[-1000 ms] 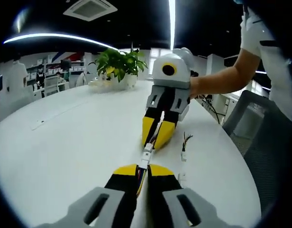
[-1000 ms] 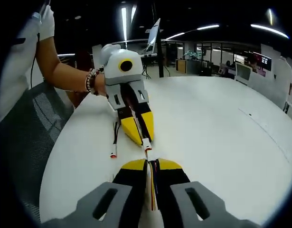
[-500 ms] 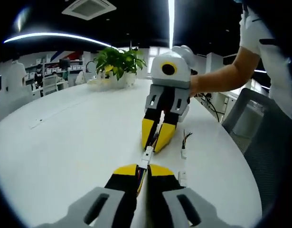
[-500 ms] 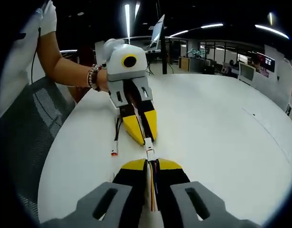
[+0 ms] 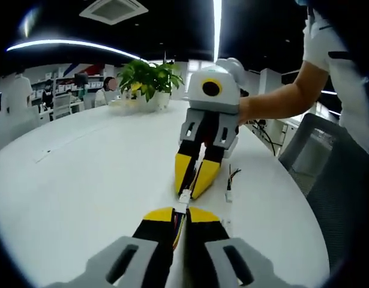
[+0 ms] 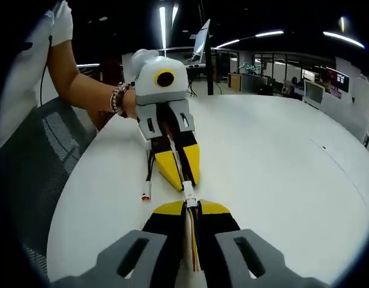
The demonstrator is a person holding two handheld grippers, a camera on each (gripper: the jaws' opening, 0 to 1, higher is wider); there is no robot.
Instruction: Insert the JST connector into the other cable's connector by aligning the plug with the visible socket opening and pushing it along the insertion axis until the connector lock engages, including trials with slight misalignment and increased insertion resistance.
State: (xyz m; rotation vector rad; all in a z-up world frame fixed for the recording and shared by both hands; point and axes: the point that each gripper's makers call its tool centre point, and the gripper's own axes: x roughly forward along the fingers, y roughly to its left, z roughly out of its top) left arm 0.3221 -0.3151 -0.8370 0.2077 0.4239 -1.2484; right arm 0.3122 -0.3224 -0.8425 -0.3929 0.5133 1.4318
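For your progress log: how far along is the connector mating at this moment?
Done: both tongs, left and right, grip their multicoloured wire cables tip to tip. In hand: the small white plastic connectors meet between them. Left: pushing home; lock engagement cannot be seen. A spare black cable lies unused.

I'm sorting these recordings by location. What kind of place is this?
Most likely an open-plan office: a large white round table with a potted plant, a ceiling air-conditioning unit and strip lights overhead, and desks with monitors behind.
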